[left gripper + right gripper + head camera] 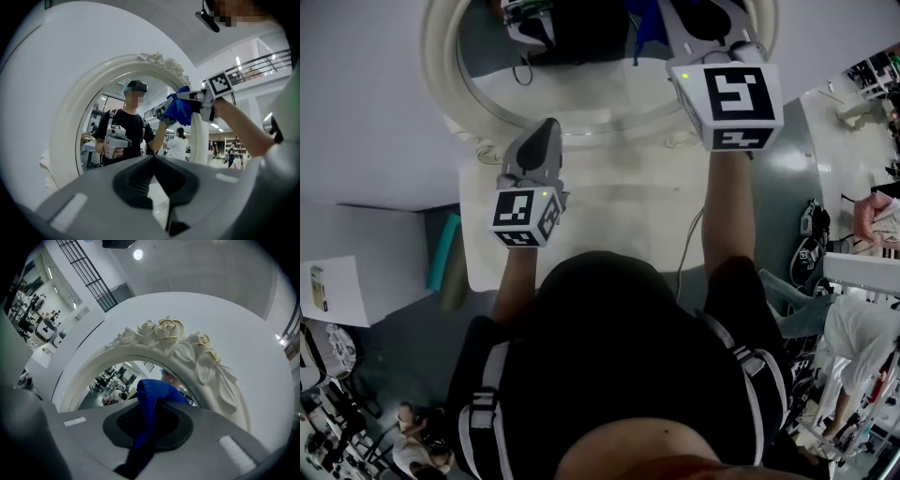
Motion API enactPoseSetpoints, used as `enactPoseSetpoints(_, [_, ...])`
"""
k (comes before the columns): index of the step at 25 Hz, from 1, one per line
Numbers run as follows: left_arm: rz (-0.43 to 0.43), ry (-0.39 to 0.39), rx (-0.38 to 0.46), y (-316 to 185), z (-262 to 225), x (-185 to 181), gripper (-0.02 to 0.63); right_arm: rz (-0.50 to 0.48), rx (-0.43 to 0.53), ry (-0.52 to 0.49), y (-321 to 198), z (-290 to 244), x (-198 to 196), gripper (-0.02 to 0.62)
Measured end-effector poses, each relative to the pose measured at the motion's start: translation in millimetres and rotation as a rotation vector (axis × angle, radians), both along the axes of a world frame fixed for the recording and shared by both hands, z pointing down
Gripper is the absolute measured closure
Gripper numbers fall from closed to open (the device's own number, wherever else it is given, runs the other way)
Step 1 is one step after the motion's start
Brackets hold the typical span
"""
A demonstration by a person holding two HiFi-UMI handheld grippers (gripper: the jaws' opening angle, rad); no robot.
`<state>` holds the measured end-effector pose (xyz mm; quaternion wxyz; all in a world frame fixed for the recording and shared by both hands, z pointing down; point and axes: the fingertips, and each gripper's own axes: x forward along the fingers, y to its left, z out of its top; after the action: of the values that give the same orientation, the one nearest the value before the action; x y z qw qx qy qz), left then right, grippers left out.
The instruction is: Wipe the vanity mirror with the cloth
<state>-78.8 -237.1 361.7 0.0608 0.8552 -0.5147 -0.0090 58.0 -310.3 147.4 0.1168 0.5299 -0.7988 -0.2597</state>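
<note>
The vanity mirror [581, 89] is oval with a white carved frame [164, 331] topped by roses, and it stands against a white wall. A blue cloth [150, 399] is pinched in my right gripper [147, 404], which is shut on it. From the left gripper view, the cloth [180, 108] is pressed on the glass near the frame's upper right edge. In the head view the right gripper [698, 11] reaches up over the mirror. My left gripper [153, 159] is shut on nothing and is held low in front of the mirror's base [546, 127], apart from the glass.
The mirror stands on a white table [609, 216]. A teal object [445, 248] lies off the table's left edge, and a sheet of paper [328, 286] lies farther left. People stand at the right [862, 328] among shelves and equipment.
</note>
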Motion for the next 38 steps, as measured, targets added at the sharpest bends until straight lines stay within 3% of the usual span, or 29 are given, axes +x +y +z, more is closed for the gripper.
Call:
enactPoseSetpoints(18, [-0.019,-0.008,-0.016,6.6,5.6,-5.0,0.598,-0.011,0.071,0.188,6.1,74.3,-30.1,0.566])
enactPoseSetpoints(31, [-0.041,-0.007,-0.023,7.5,6.7,-11.6,0.598,-0.113,0.04,0.279,9.9,164.9,-53.1,0.566])
enactPoseSetpoints(38, [-0.048,-0.013,-0.031,5.1,10.3,-15.0,0.598,-0.176,-0.043,0.242,9.3,217.8,-57.6,0.566])
